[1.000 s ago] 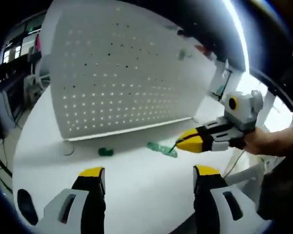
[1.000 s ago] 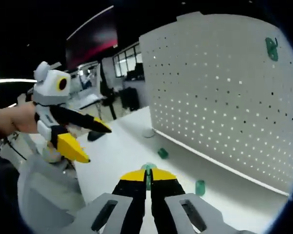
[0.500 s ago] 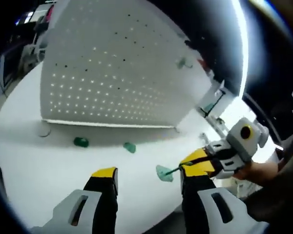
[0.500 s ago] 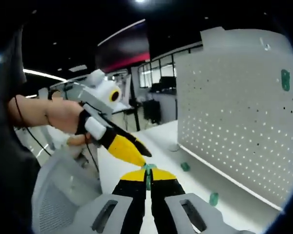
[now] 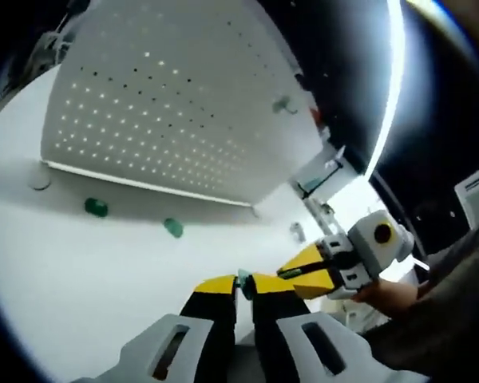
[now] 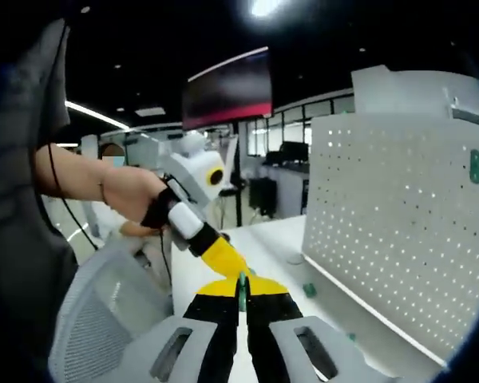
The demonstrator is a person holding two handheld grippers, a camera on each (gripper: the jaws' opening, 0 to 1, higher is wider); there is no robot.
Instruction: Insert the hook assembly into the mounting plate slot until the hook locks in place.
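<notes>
A small green hook piece (image 5: 243,280) sits between the yellow tips of my left gripper (image 5: 243,284), which is shut on it. My right gripper (image 5: 287,274) comes in from the right and meets those tips. In the right gripper view the same green hook (image 6: 241,292) shows as a thin strip pinched in my shut right gripper (image 6: 241,289), and my left gripper (image 6: 235,269), held by a hand, touches it from above left. The white perforated mounting plate (image 5: 168,104) stands upright on the table, with one green hook (image 5: 283,104) hanging on it.
Two loose green pieces (image 5: 96,207) (image 5: 173,227) lie on the white table (image 5: 80,271) below the plate. A grey mesh chair (image 6: 104,319) stands at the lower left of the right gripper view. A person's forearm (image 6: 88,179) reaches across.
My left gripper's jaws have closed from wide open onto the green hook that the right gripper holds. Both views have swung, and the two grippers have come together.
</notes>
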